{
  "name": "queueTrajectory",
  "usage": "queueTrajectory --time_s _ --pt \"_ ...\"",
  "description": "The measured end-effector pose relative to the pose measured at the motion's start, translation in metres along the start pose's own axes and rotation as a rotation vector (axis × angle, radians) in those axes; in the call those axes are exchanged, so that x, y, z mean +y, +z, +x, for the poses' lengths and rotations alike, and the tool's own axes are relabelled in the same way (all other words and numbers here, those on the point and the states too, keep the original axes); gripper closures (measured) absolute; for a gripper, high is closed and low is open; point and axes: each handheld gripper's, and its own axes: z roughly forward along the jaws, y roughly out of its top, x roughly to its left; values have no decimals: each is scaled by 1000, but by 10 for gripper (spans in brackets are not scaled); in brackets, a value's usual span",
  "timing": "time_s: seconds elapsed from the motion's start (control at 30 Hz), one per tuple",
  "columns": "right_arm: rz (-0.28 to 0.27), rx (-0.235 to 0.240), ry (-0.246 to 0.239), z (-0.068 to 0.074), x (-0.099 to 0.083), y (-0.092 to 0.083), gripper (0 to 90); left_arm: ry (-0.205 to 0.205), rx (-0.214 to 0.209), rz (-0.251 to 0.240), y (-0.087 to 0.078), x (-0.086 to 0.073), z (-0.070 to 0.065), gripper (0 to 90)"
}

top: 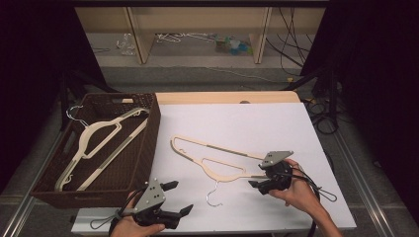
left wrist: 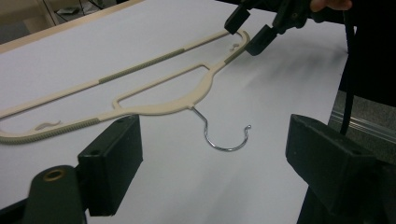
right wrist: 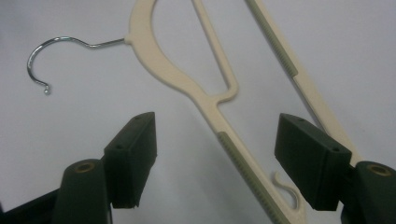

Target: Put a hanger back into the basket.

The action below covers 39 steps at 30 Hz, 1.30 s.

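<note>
Resting in the brown basket (top: 148, 129) at left frame, one hanger (top: 101, 143) looks already stowed. Low centre-left, the left gripper (top: 177, 197) stands spread and empty. Centre-right, the right gripper (right wrist: 215, 156) straddles the second hanger's (top: 217, 157) shoulder end, jaws apart, not yet pinching; lifting and stowing remain.

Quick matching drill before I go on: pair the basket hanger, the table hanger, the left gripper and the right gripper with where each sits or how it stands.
1 basket hanger
2 table hanger
3 left gripper
4 right gripper

A jaws open either side of a hanger arm's end
B lying flat on the white sheet
C inside the brown basket
D jaws open over bare sheet, near the metal hook

Pairs: 1-C, 2-B, 3-D, 4-A
</note>
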Motion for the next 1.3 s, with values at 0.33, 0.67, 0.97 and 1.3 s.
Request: queueTrajectory --time_s 0.33,0.67,0.97,1.3 --pt "90 26 -17 -15 4 22 407 9 -14 18 3 -2 -1 195" --pt "168 89 -64 -19 5 26 593 16 -13 30 3 -4 0 200" --pt "241 163 -158 -12 5 20 756 23 -21 34 3 -4 0 206" --pt "327 153 -212 -5 12 21 757 29 -19 44 4 -4 -1 207"
